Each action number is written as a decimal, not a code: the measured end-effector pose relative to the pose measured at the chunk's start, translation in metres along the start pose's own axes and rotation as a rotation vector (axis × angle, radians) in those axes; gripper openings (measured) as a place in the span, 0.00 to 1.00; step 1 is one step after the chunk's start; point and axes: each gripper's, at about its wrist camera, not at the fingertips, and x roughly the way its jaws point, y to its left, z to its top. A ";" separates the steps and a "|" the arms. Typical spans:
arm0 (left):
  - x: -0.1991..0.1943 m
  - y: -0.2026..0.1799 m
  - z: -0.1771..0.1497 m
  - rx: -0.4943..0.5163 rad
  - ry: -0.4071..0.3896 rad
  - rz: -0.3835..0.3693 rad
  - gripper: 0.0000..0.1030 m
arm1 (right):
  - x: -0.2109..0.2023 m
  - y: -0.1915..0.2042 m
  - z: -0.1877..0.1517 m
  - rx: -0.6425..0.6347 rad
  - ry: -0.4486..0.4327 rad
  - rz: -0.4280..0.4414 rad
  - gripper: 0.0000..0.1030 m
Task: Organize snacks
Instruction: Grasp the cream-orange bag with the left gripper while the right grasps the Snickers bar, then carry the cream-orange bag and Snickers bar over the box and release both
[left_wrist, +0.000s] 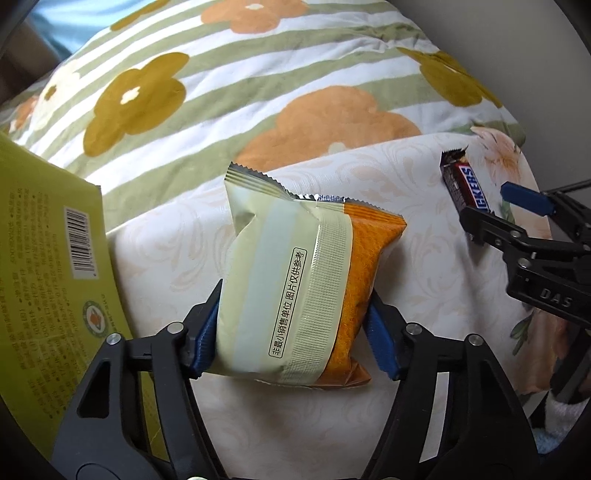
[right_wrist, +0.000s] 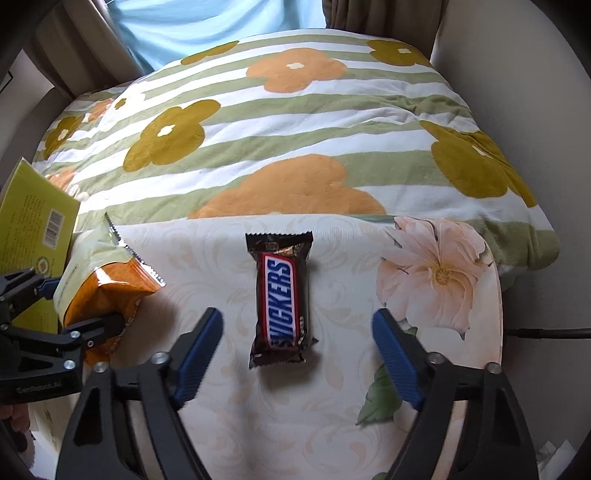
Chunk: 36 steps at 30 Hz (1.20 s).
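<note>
A cream and orange snack packet (left_wrist: 295, 266) lies on a pale floral cloth (left_wrist: 177, 258). My left gripper (left_wrist: 295, 291) is shut on it, one blue pad pressing each long side. In the right wrist view the same packet (right_wrist: 107, 280) sits at the left with the left gripper (right_wrist: 83, 301) around it. A brown Snickers bar (right_wrist: 282, 295) lies flat between the fingers of my right gripper (right_wrist: 298, 314), which is open with a wide gap on both sides. The left wrist view shows the bar (left_wrist: 463, 188) at the far right, with the right gripper (left_wrist: 487, 201) over it.
A green printed box (left_wrist: 48, 277) with a barcode stands at the left edge, close beside the packet, and shows as the box (right_wrist: 33, 214) in the right wrist view. A striped blanket (right_wrist: 295, 122) with orange and olive flowers covers the surface beyond the cloth.
</note>
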 end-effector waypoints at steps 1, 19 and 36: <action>0.000 0.000 0.000 -0.004 -0.003 -0.003 0.61 | 0.000 0.001 0.001 -0.001 -0.002 -0.003 0.72; -0.019 0.011 -0.010 -0.100 -0.061 -0.028 0.61 | 0.009 0.019 0.000 -0.072 -0.028 -0.040 0.25; -0.134 -0.003 -0.029 -0.143 -0.306 -0.004 0.60 | -0.094 0.029 0.007 -0.113 -0.211 0.056 0.25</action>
